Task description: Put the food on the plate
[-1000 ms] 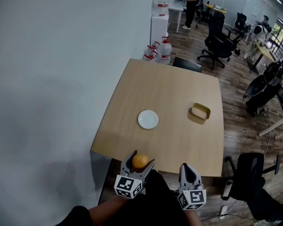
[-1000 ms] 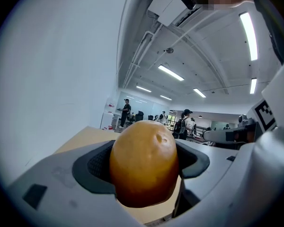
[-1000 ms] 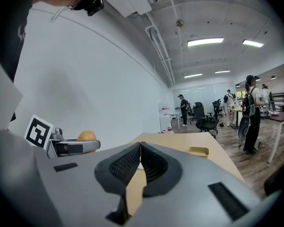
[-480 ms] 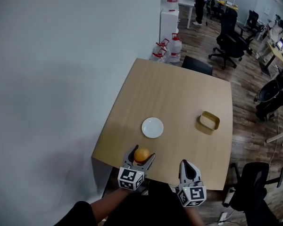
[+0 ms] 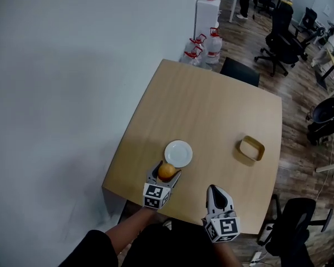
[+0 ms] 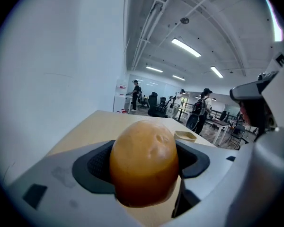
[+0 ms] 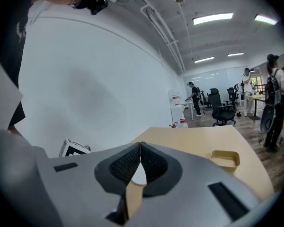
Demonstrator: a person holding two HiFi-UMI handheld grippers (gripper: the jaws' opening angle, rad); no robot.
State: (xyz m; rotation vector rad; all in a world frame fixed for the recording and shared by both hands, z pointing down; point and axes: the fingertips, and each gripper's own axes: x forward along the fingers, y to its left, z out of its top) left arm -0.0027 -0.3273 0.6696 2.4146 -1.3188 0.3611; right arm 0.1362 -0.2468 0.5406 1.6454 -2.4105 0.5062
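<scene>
Orange food (image 5: 166,172), head view: it is sitting clamped in the left gripper (image 5: 167,170) just short of the white plate (image 5: 180,151), over the table's (image 5: 211,110) near edge. The right gripper (image 5: 214,190) is hovering nearby. A yellow tray (image 5: 251,148) is lying well apart; nothing is blocking the way.

Left gripper view: jaws are squeezing the food's (image 6: 144,162) sides. It is looking smooth, round and light, probably prone to rolling, so a mid-body grip suits.

Right gripper view: jaws are meeting, holding nothing.

Left gripper (image 5: 167,169) (clamping the food (image 5: 166,172)) has neared the plate (image 5: 178,152).
</scene>
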